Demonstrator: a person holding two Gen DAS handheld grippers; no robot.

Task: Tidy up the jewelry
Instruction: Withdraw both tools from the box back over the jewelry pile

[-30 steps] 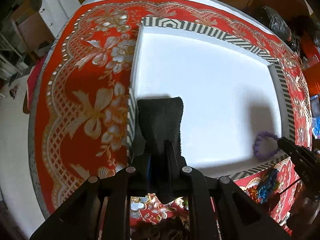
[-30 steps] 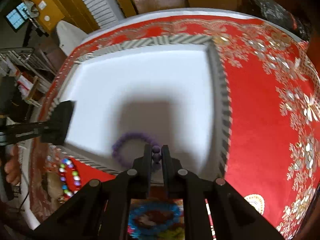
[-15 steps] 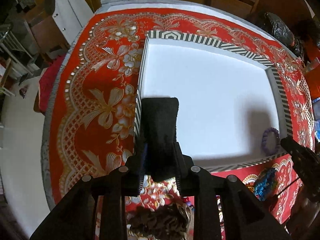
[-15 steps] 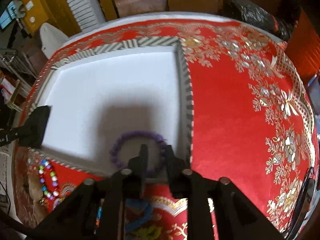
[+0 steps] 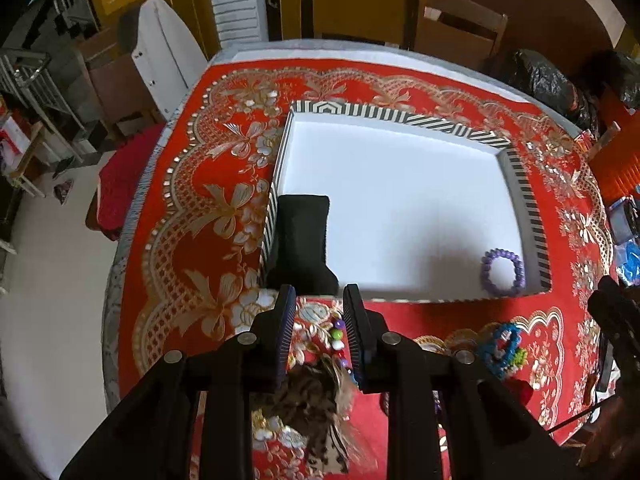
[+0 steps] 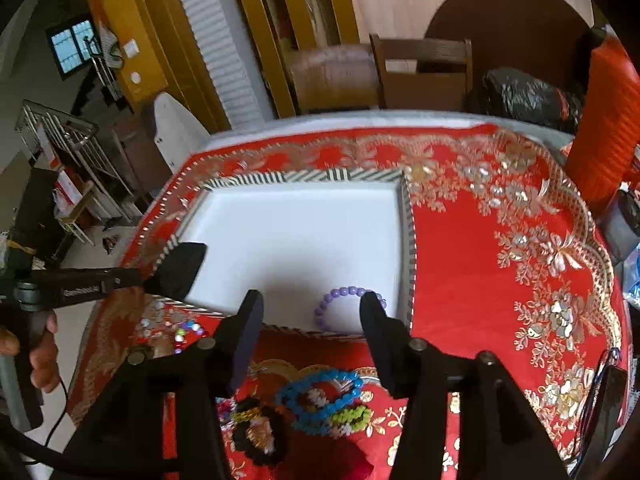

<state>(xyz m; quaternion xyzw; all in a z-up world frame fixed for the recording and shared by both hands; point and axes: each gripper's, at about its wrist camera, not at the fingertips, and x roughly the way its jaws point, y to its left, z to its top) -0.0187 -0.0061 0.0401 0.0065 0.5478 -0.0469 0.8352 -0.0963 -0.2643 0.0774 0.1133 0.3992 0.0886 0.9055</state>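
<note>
Purple bracelet [image 6: 349, 307] released in near right corner of tray [image 6: 407, 240], right gripper [image 6: 313, 316] just opened, empty; left gripper [image 5: 319, 322] parted, empty, black pouch [image 5: 301, 240] left inside tray's near left corner; two items placed

- You are working in a home, in a dining area.
- Your counter [image 5: 168, 248] wears a red, gold-embroidered cloth [image 6: 480, 264].
- Wooden chairs [image 6: 420, 68] stand behind it; louvred door [image 6: 216, 52], stair railing [image 6: 56, 132] beyond.
</note>
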